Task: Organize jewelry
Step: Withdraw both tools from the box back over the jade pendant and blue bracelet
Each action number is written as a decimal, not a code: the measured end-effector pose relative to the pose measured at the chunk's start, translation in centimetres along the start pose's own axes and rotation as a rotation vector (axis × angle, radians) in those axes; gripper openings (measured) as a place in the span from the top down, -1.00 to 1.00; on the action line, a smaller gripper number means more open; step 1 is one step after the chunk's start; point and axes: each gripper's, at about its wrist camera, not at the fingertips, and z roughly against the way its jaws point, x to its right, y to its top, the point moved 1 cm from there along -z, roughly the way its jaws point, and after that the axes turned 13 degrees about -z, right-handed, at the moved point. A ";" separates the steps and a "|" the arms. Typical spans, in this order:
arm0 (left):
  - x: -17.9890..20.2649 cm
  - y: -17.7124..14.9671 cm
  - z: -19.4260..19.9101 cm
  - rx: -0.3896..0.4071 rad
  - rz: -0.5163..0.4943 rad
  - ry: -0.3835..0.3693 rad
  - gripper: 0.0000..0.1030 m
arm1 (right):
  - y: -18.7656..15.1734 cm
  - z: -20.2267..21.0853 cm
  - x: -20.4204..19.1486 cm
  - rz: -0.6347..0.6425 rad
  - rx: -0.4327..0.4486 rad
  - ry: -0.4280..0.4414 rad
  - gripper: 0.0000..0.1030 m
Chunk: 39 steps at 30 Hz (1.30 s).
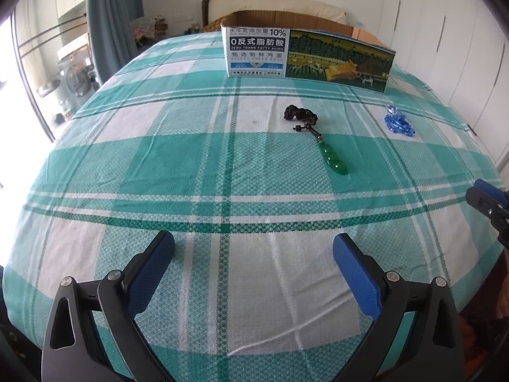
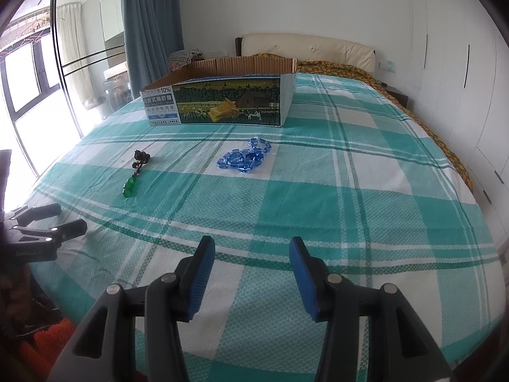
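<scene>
A green pendant on a dark braided cord [image 1: 321,140] lies on the green plaid bed sheet [image 1: 191,165]; it also shows in the right wrist view [image 2: 133,175]. A blue bead bracelet [image 1: 397,121] lies to its right, seen closer in the right wrist view [image 2: 245,158]. An open cardboard box [image 1: 305,54] stands behind both, also in the right wrist view [image 2: 222,98]. My left gripper [image 1: 254,250] is open and empty, well short of the pendant. My right gripper [image 2: 251,251] is open and empty, well short of the bracelet.
The right gripper's tip shows at the right edge of the left wrist view [image 1: 486,200]; the left gripper shows at the left edge of the right wrist view [image 2: 47,226]. A headboard [image 2: 305,47], white wardrobes [image 2: 461,63], and a curtain [image 2: 149,22] with windows surround the bed.
</scene>
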 end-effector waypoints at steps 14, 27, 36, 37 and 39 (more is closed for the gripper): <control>0.2 -0.1 0.0 0.019 -0.006 0.010 -0.99 | -0.7 -1.2 0.4 -0.008 -0.040 -0.004 0.03; 0.3 -0.2 0.1 0.031 -0.008 0.014 -0.99 | -1.0 -1.5 -0.5 0.050 -0.033 -0.044 -0.05; 0.3 -0.2 0.1 0.030 -0.007 0.014 -0.99 | -1.1 -1.5 -0.5 0.050 -0.030 -0.046 -0.06; 0.3 -0.2 0.1 0.030 -0.006 0.013 -0.99 | -1.1 -1.5 -0.5 0.050 -0.030 -0.047 -0.06; 0.3 -0.2 0.1 0.030 -0.007 0.013 -0.99 | -1.1 -1.5 -0.5 0.050 -0.029 -0.047 -0.07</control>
